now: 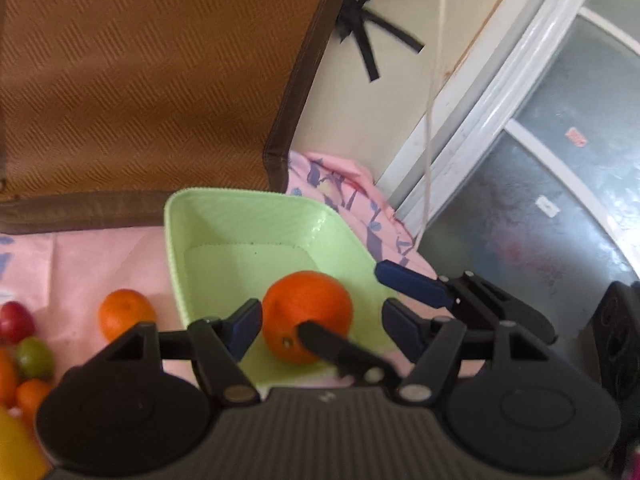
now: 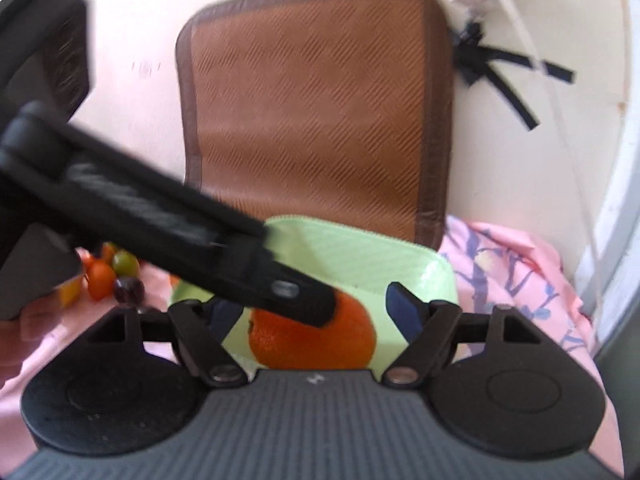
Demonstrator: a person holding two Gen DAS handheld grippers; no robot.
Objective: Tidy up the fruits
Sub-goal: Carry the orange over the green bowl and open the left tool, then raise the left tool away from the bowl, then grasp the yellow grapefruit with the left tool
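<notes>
- The left gripper is spread wide. Its left blue pad touches the side of the orange, and the right pad stands apart from it.
- The right gripper is also released, with a gap between each blue pad and the orange.
- The orange sits low in the near part of the light green tray, between both pairs of fingers.
- In the right wrist view, one black finger of the left gripper crosses in front of the orange's top.
- A second orange lies on the pink cloth just left of the tray.
- Farther left is a cluster of a red fruit, a green fruit and small orange ones.
- A brown woven mat stands behind the tray.
</notes>
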